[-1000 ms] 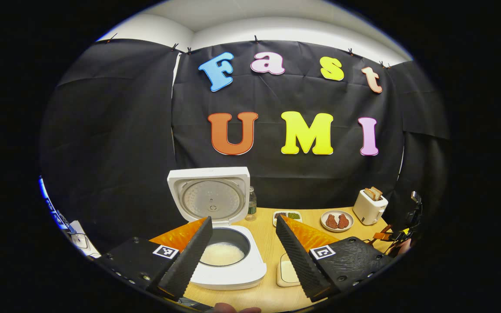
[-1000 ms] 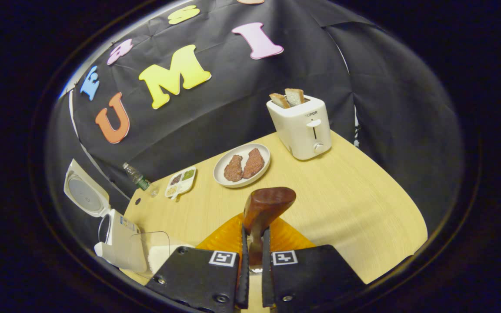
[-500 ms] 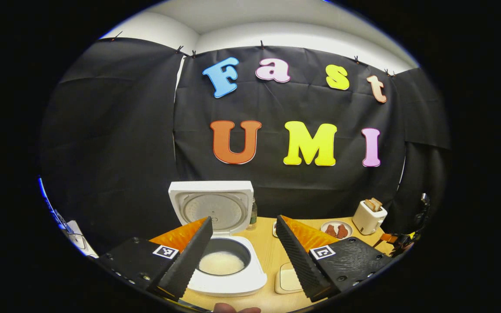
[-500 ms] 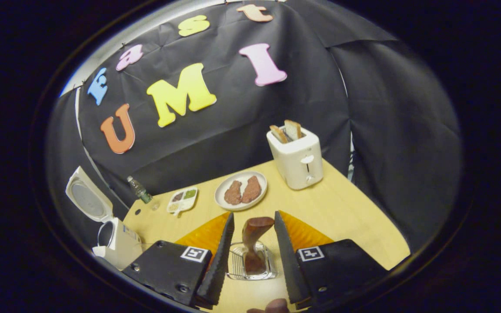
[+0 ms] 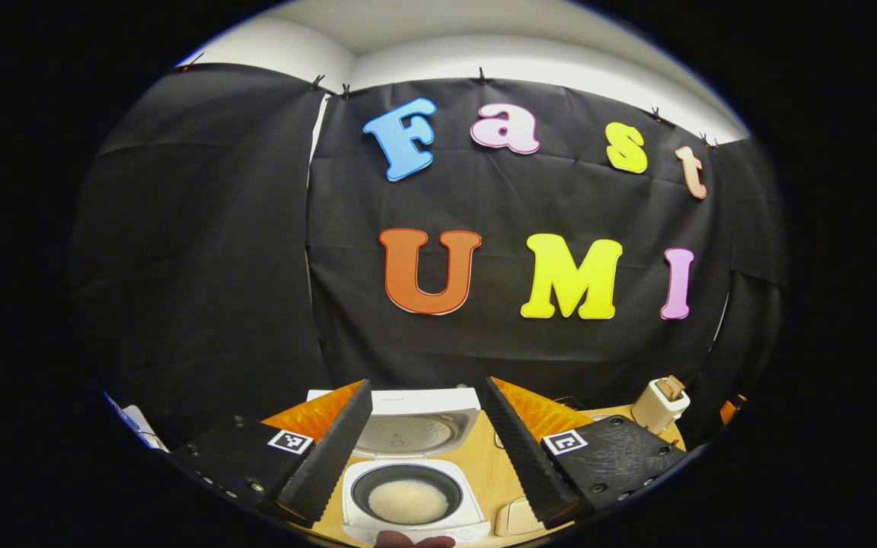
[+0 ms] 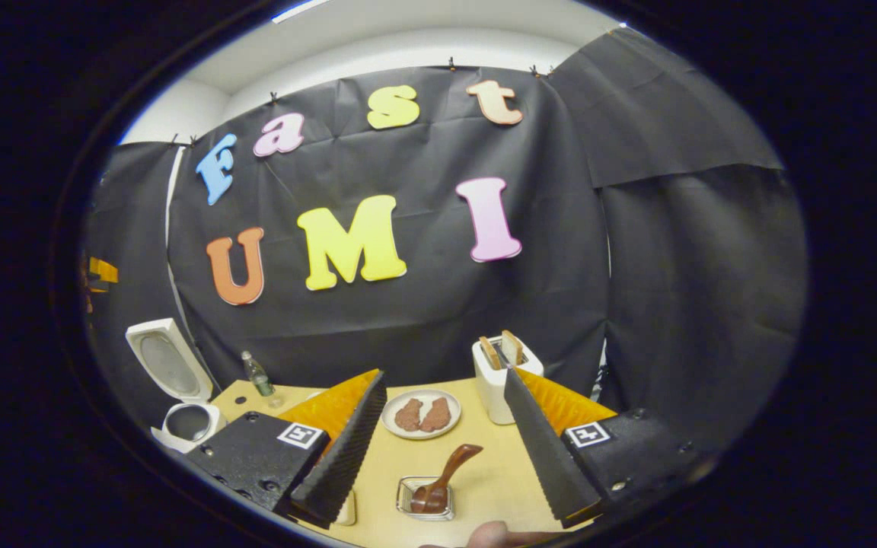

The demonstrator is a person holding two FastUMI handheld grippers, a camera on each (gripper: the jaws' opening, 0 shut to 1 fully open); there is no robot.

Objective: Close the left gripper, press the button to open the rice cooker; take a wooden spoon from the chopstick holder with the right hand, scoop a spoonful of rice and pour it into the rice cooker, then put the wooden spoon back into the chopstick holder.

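The white rice cooker point(image 5: 416, 525) stands open low in the left gripper view, lid point(image 5: 417, 426) tipped back and white rice point(image 5: 408, 501) in its pot. My left gripper point(image 5: 426, 382) hangs open above and in front of it, holding nothing. In the right gripper view the wooden spoon point(image 6: 448, 473) leans in the clear chopstick holder point(image 6: 408, 508) on the table. My right gripper point(image 6: 444, 374) is open, drawn back from the spoon and not touching it. The cooker point(image 6: 180, 380) also shows far left there.
On the wooden table point(image 6: 484, 487) sit a plate of meat point(image 6: 422, 415), a white toaster point(image 6: 501, 377) with bread, and a small bottle point(image 6: 259, 377). A cream container point(image 5: 518, 517) lies right of the cooker. A fingertip point(image 6: 495, 536) shows at the bottom edge.
My right gripper opened, let go of the wooden spoon in the holder, then pulled back and up. My left gripper also drew back from the cooker, staying open.
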